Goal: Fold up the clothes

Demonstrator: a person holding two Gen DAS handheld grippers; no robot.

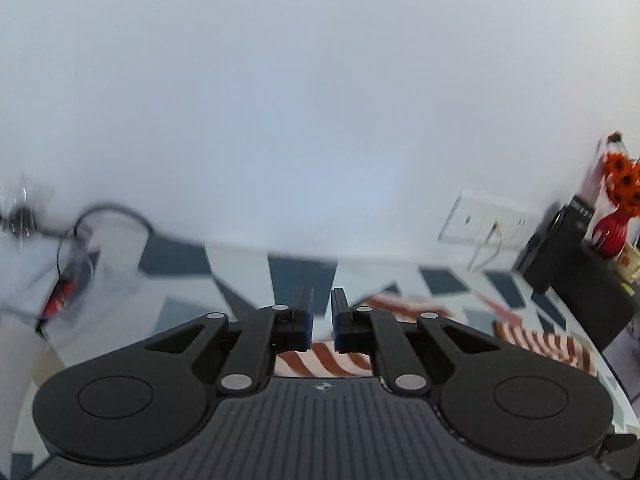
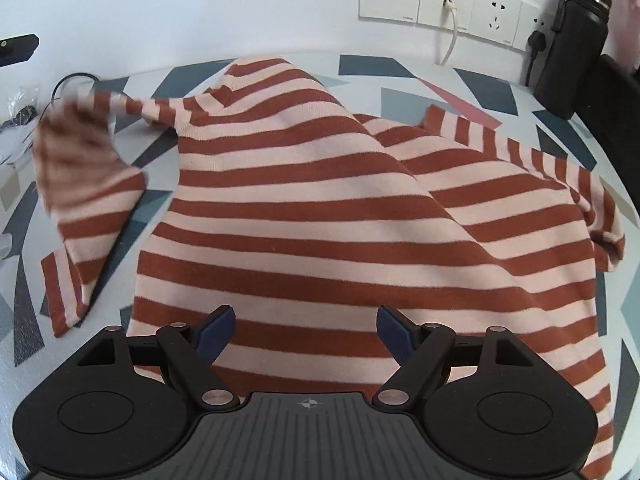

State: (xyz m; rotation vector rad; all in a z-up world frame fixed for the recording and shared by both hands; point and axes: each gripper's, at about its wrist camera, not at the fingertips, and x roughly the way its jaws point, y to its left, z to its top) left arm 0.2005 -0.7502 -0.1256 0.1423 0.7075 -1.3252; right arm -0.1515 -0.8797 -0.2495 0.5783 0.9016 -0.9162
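Observation:
A rust-and-pink striped shirt (image 2: 320, 200) lies rumpled across the patterned table (image 2: 440, 92) in the right wrist view. Its left sleeve (image 2: 80, 160) is blurred, raised off the table. My right gripper (image 2: 306, 328) is open, its blue fingertips (image 2: 216, 328) just above the shirt's near hem, holding nothing. In the left wrist view my left gripper (image 1: 322, 320) points mostly at the white wall, its pads nearly together with a narrow gap and nothing seen between them. Parts of the striped shirt (image 1: 540, 344) show below and to the right of it.
A wall socket panel (image 2: 440, 4) with a white cable sits behind the table. A black bottle (image 2: 576, 40) and a dark object stand at the back right. A red vase of orange flowers (image 1: 616, 208) stands at the right. Cables and clear bags (image 2: 24, 112) lie at the left edge.

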